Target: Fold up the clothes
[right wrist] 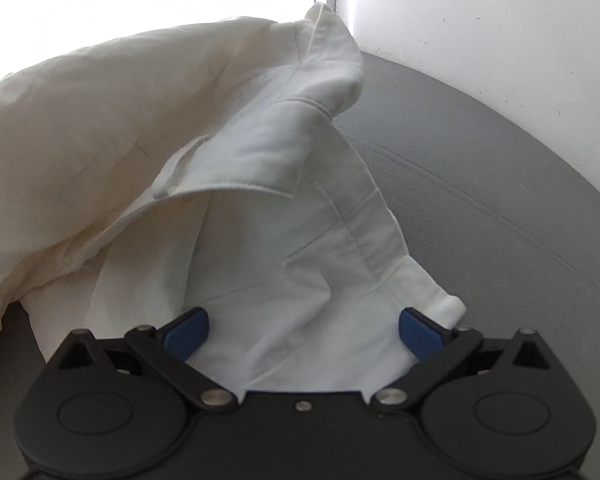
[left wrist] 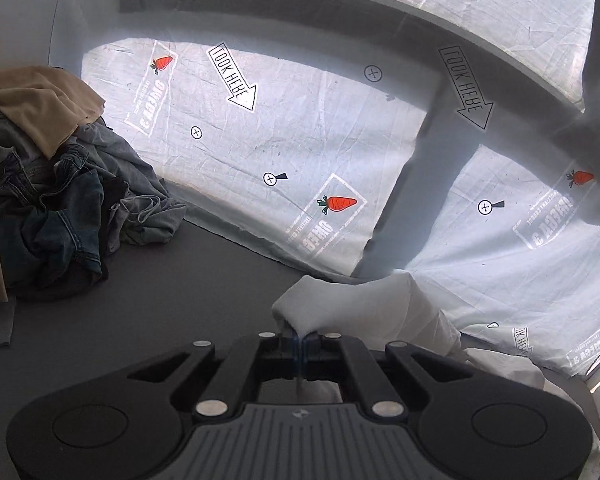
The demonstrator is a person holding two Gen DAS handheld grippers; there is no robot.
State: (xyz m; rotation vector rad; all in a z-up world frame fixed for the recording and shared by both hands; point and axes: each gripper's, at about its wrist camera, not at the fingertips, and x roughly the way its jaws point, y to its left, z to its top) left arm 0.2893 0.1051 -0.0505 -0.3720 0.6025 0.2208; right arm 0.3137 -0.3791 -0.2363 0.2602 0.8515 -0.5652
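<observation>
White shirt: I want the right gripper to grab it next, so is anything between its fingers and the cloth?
Nothing visible. The right gripper is open and the white shirt already lies between its blue fingers, with only bare grey tabletop beside it.

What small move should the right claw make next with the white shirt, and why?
Probably close the right claw on the white shirt. Its blue pads stand wide apart with shirt fabric lying between them, not pressed. The left claw is already shut on a fold of the same shirt, so a second grip would let both hands spread it over the grey surface.
</observation>
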